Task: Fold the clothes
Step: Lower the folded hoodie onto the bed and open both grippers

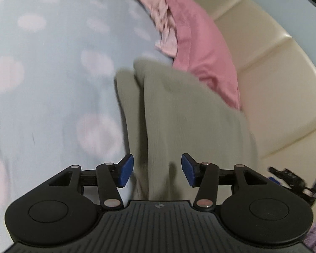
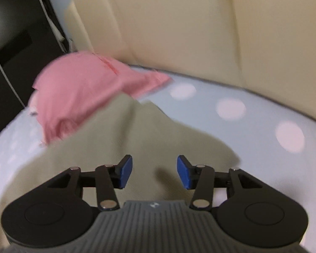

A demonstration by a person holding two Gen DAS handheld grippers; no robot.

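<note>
Jaws on your left gripper [image 1: 157,169] and right gripper [image 2: 154,171] parted, empty, above olive garment [image 1: 179,113] on bed [image 1: 52,84]. Fold pending: lower, pinch garment's edge.

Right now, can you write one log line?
left gripper: open | right gripper: open | green garment: beneath both, unheld | pink garment: behind

We see a garment [image 1: 179,113] lying on the bed [image 1: 52,84], its far end against a second garment [image 1: 196,48]. A third piece [image 1: 162,21] lies left of that one. The headboard [image 1: 273,73] stands right of them.
</note>
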